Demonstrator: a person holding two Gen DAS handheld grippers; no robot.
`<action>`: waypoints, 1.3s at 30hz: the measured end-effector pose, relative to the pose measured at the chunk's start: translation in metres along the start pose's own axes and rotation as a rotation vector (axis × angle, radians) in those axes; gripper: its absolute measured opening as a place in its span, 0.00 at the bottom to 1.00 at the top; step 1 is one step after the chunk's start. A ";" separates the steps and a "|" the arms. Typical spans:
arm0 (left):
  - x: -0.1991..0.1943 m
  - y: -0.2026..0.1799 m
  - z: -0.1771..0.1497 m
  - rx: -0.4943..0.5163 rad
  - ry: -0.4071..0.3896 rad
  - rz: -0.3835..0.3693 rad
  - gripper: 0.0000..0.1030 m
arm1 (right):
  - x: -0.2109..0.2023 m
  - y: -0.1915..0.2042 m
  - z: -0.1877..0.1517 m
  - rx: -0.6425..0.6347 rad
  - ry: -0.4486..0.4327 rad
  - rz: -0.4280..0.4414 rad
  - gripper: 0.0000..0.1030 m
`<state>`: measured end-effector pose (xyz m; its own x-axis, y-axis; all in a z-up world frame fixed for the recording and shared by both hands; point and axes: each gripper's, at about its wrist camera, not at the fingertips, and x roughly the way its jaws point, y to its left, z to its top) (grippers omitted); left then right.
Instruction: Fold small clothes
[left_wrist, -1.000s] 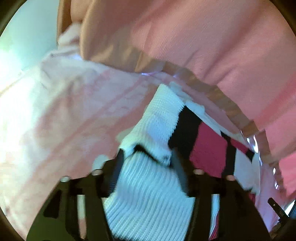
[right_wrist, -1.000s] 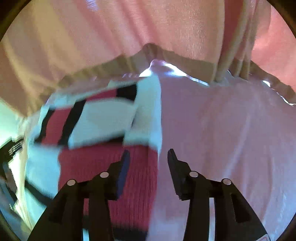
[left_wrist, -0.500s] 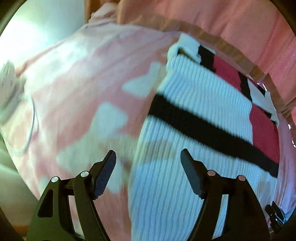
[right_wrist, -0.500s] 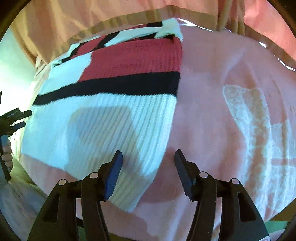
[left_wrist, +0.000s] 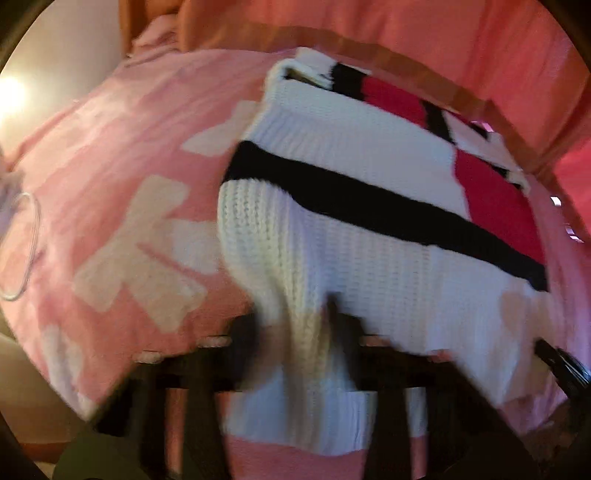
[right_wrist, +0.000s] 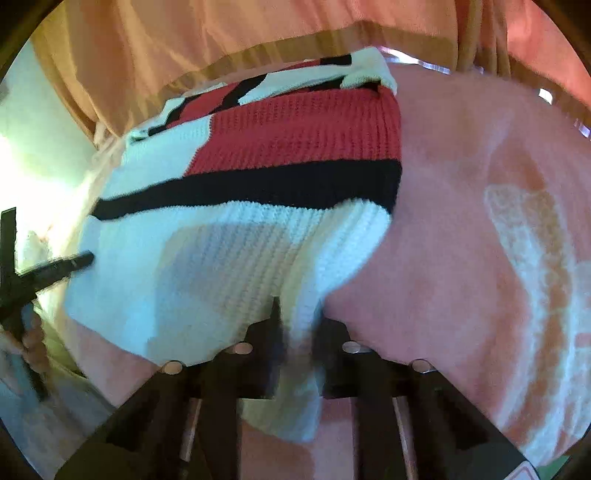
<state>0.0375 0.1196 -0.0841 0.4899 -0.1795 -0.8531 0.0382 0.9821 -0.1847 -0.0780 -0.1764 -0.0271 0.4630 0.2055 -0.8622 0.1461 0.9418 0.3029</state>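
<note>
A knitted sweater (left_wrist: 354, 192) in white with a black band and red blocks lies spread on a pink blanket (left_wrist: 122, 206). My left gripper (left_wrist: 295, 332) is closing on the near white hem at the sweater's left corner, and a pinch of knit bunches up between its blurred jaws. In the right wrist view the same sweater (right_wrist: 258, 206) lies ahead, and my right gripper (right_wrist: 297, 332) is closing on the hem at the right corner, with a white fold squeezed between the pads. The left gripper (right_wrist: 55, 269) and a hand show at that view's left edge.
The pink blanket (right_wrist: 480, 221) with pale patches covers the whole surface under the sweater. Pink and peach curtain fabric (left_wrist: 406, 37) hangs behind the far edge. A clear ring-shaped object (left_wrist: 18, 243) lies at the left edge of the blanket.
Both grippers came back from the sweater's far part to its near hem, stood open over the corners half a second ago, and now have closed on the white knit.
</note>
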 end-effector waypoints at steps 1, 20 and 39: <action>-0.001 0.001 0.001 -0.014 0.003 -0.013 0.15 | -0.003 -0.003 0.001 0.010 -0.005 0.003 0.11; -0.093 -0.021 -0.104 0.062 0.131 -0.090 0.13 | -0.119 -0.021 -0.069 0.014 0.131 -0.131 0.10; -0.086 -0.101 0.099 0.146 -0.178 0.016 0.14 | -0.094 -0.078 0.176 0.162 -0.071 0.017 0.10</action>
<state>0.0782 0.0419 0.0563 0.6371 -0.1636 -0.7532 0.1483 0.9850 -0.0884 0.0207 -0.3160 0.1022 0.5265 0.1964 -0.8272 0.2742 0.8817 0.3839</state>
